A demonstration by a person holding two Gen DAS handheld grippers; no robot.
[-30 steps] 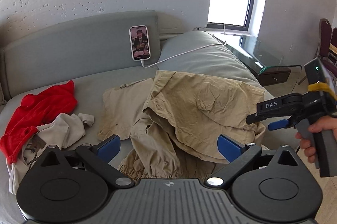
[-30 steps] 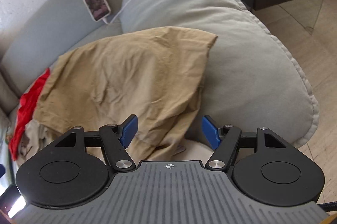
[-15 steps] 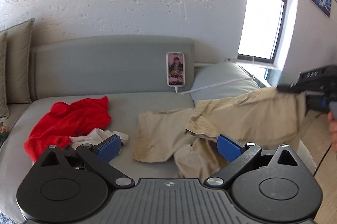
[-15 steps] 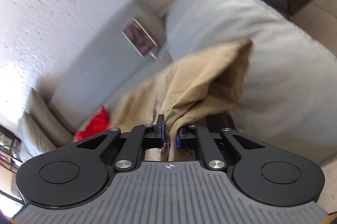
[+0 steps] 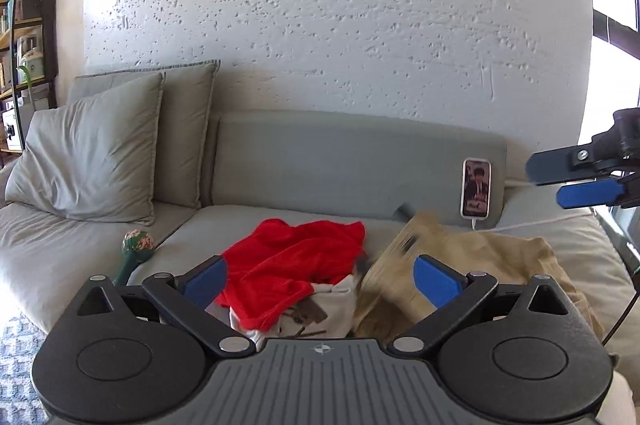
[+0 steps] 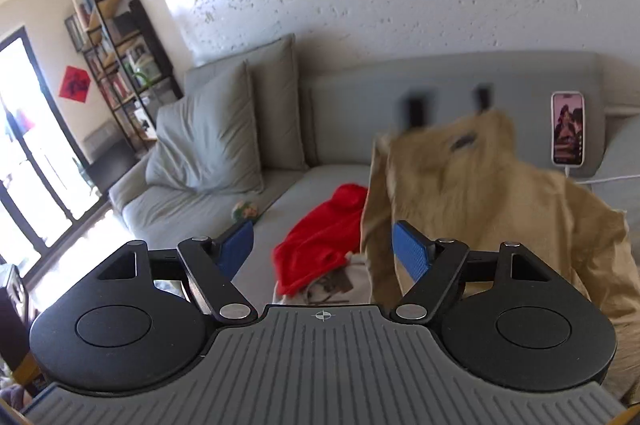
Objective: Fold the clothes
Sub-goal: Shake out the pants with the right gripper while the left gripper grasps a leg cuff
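Khaki trousers (image 6: pixel 480 193) billow, blurred, over the grey sofa seat (image 6: pixel 280 201), their upper edge raised toward the backrest. In the left wrist view the trousers (image 5: pixel 480 257) spread at the right. My right gripper (image 6: pixel 322 231) is opening, with nothing between its blue pads; the trousers hang just beyond its right finger. From the left wrist view that right gripper (image 5: pixel 546 185) hovers at the far right, above the trousers. My left gripper (image 5: pixel 318 265) stands open and empty over a red garment (image 5: pixel 296 257) lying on a white printed garment (image 5: pixel 320 309).
A phone (image 5: pixel 476 193) on a white cable leans on the sofa backrest (image 5: pixel 340 161). Grey cushions (image 5: pixel 92 153) pile up at the left end, with a small floral toy (image 5: pixel 136 245) beside them. A bookshelf (image 6: pixel 116 37) stands at the far left.
The right gripper shut on the trousers' edge, lifted it up and leftward, then opened and let it go. Both views swung left along the sofa and rose.
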